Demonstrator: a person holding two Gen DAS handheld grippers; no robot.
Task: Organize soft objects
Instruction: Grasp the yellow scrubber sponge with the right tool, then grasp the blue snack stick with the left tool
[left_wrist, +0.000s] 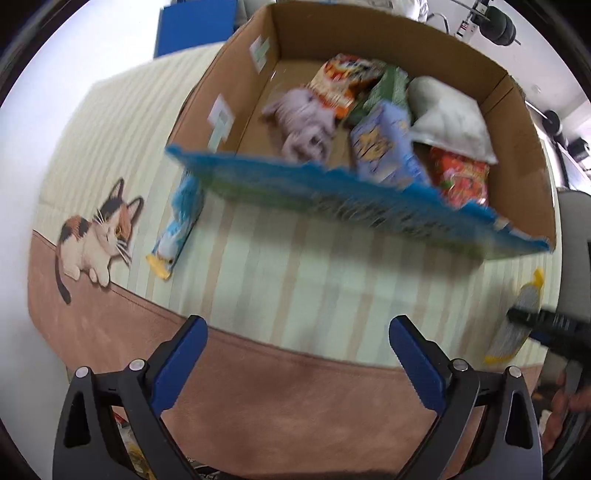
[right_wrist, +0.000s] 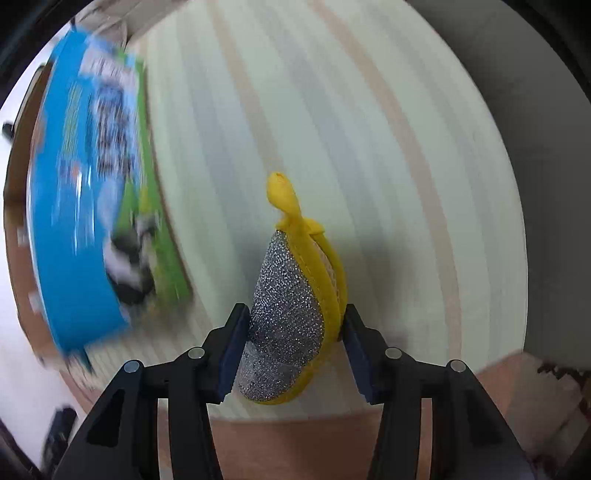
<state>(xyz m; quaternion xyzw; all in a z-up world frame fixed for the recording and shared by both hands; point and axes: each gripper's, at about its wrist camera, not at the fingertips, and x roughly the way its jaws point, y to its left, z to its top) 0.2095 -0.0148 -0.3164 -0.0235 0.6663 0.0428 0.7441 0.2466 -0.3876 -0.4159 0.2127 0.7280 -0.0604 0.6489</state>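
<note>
Pinching a silver-and-yellow scrubber (right_wrist: 295, 314) between its two blue pads, the right tool (right_wrist: 293, 347) is holding it just above the striped cloth (right_wrist: 369, 147) on the worktop. The left tool (left_wrist: 297, 360) is hanging spread wide with nothing between its fingers. Ahead of it, a blurred blue packet (left_wrist: 351, 199) is lying across the near edge of a cardboard box (left_wrist: 532, 155) filled with soft things.
</note>
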